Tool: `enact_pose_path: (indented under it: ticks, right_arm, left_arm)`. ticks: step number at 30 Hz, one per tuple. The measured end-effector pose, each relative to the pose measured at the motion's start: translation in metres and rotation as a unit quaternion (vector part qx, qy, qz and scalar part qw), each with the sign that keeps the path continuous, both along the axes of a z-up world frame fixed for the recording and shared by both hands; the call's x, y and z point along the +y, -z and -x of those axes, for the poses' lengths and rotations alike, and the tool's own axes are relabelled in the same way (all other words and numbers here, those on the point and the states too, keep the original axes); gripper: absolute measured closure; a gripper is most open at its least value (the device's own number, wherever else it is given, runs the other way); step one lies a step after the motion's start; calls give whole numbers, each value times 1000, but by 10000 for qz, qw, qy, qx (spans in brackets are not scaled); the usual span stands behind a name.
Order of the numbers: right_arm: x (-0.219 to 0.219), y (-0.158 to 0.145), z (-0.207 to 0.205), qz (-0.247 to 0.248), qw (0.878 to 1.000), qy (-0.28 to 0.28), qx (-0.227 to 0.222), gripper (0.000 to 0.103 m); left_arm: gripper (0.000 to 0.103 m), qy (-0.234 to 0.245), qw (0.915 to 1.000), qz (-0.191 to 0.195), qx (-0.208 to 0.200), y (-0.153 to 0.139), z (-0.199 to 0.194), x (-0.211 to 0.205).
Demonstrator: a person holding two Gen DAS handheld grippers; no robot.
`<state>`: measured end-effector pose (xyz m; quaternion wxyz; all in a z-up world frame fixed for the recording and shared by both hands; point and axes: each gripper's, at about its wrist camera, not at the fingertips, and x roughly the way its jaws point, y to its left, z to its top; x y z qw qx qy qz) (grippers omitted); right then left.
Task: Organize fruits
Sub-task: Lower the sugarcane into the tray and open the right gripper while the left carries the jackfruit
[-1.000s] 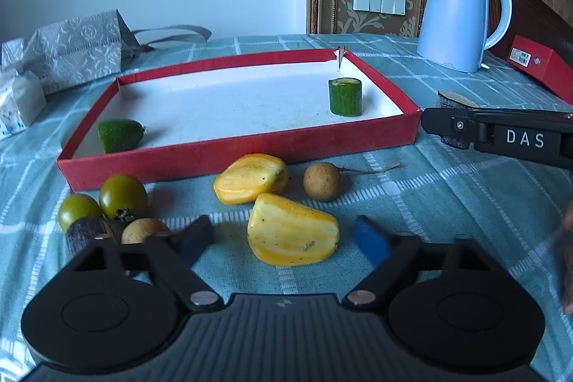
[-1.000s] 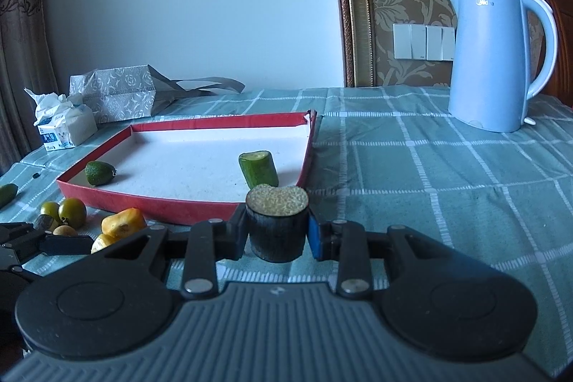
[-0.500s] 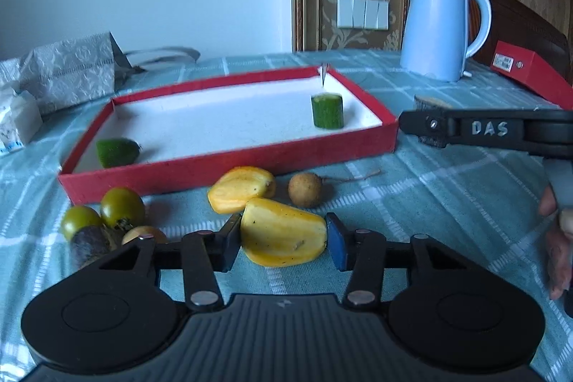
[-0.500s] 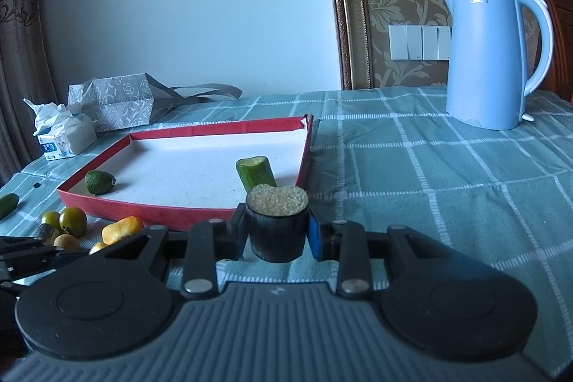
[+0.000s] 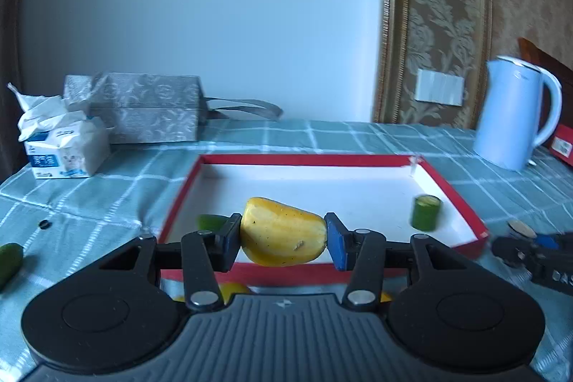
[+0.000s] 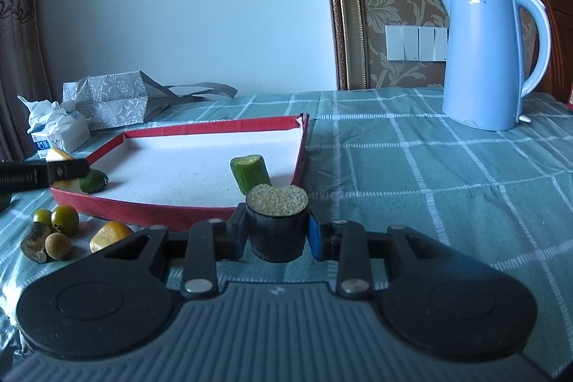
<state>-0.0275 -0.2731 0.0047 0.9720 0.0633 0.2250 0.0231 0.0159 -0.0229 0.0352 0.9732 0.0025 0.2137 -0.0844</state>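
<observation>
My left gripper (image 5: 283,240) is shut on a yellow fruit piece (image 5: 283,233) and holds it up before the near edge of the red tray (image 5: 304,160). In the tray stand a green cucumber chunk (image 5: 425,212) and a small green fruit (image 5: 209,221), partly hidden by my finger. My right gripper (image 6: 277,230) is shut on a dark cane chunk (image 6: 276,224) with a pale cut top, just off the tray's (image 6: 215,131) near right corner. The left gripper (image 6: 43,173) shows at the far left of the right wrist view.
On the cloth left of the tray lie two green tomatoes (image 6: 59,219), a brown longan (image 6: 58,245), a dark chunk (image 6: 34,240) and another yellow piece (image 6: 109,233). A blue kettle (image 6: 490,56), tissue pack (image 5: 64,149), grey bag (image 5: 147,110) and a cucumber (image 5: 9,262) are around.
My left gripper closed on the yellow fruit piece, lifted it off the cloth and swung toward the tray. My right gripper kept its hold on the cane chunk and barely moved.
</observation>
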Motion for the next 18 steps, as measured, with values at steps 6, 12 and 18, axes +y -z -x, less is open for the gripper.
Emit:
enact_pose_path:
  ticks: [6,12,18]
  right_arm:
    - [-1,0,1,0,10000,27,-65,72]
    - [4,-5,5,7,9996,-41,-275,72]
    - [25,-14,1,133,9988,-295,-358,72]
  left_arm:
    - [55,-348,9993,-40,-113,0,-4,16]
    - [55,-516,9987,-4,-30,4,-8,30]
    - [55,-596,9982,-14,53,9,-10,37]
